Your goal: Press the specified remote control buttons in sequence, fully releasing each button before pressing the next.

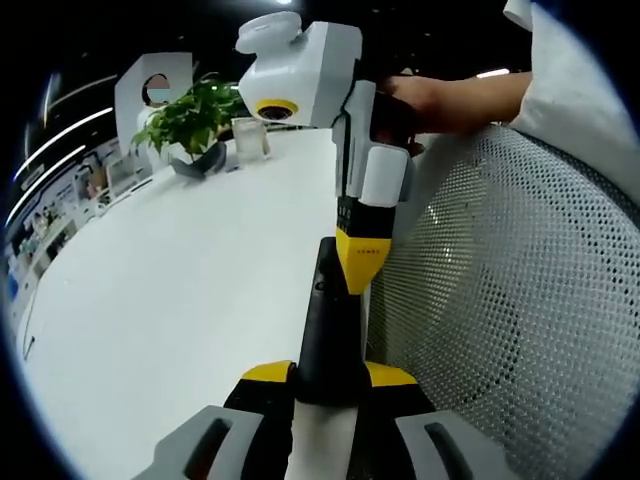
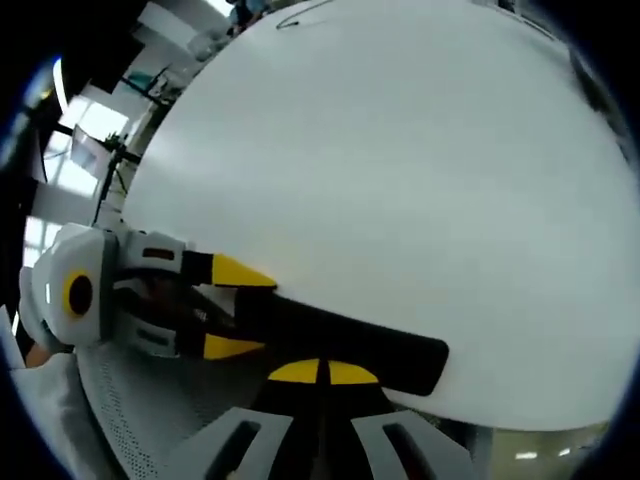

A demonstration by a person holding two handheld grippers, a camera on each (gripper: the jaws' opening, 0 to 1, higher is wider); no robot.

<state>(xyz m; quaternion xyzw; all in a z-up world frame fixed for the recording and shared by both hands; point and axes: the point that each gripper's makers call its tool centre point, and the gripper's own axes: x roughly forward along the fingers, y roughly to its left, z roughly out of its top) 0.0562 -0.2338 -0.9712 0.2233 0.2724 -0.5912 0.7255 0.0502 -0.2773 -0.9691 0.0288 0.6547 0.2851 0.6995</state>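
A long, slim black remote control (image 1: 328, 325) with a smooth matte body lies out along the edge of the white table (image 1: 180, 290), and the left gripper (image 1: 330, 385) has its yellow-tipped jaws clamped on the near end of it. Over from the right in the left gripper view comes the right gripper (image 1: 360, 262), glossy white and black casing with a yellow tip, that tip touching down on the top of the remote around its middle; a hand (image 1: 450, 100) grips its handle. In the right gripper view, the right gripper (image 2: 322, 372) shows both yellow pads pressed together, jaws closed with nothing between them, resting right against the side of the remote control (image 2: 340, 342). The left gripper (image 2: 225, 310) comes in from the left there, yellow fingers either side of the remote's end. Beside the table sits a grey perforated mesh surface (image 1: 510, 300), curved and dotted with fine holes, with a white sleeve (image 1: 580, 80) above it. At the far end of the tabletop stand a leafy green plant (image 1: 195, 120) in a dark pot and a small clear glass (image 1: 250, 137). No legible writing on the remote. Ceiling strip lights streak the dark room behind.
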